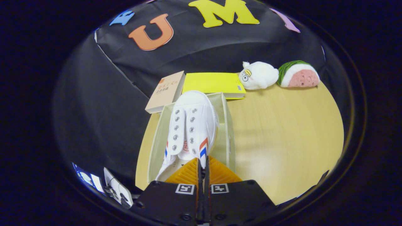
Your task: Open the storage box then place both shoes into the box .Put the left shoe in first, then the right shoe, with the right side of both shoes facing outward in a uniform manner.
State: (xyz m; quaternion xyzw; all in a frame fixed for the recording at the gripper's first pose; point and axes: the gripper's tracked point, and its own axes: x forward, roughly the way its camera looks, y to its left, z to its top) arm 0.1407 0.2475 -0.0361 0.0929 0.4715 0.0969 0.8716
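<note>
Gripper (203, 163): orange fingers (188, 174) pressed close together, pinching a thin bit of the shoe (191, 125) at its heel/collar rim, w/ barely a gap between them. Looks like a firm pinch on the canvas edge.

Shoe: white canvas sneaker, red/blue stripes on both sides, toe pointing away from the fingers. Prob. light, upper soft & floppy, sole stiffer. A collar hold lets the toe sag or swing, so keep moves slow. Which shoe (L or R) can't tell.

Box (227, 131): clear, thin-walled, open on top, just ahead of & under the shoe. Shoe sits w/in its walls, partly in, toe near the far wall. Walls likely flex and the box may slide if nudged.

Table (282, 141): bare wood to the right of the box, plenty of room there. Left side is close to the table edge.

Beyond the box: tan book (165, 92) & yellow book (213, 83) right behind the far wall, tight. Farther right, white plush (259, 75) & watermelon plush (298, 74), well apart from the box.
</note>
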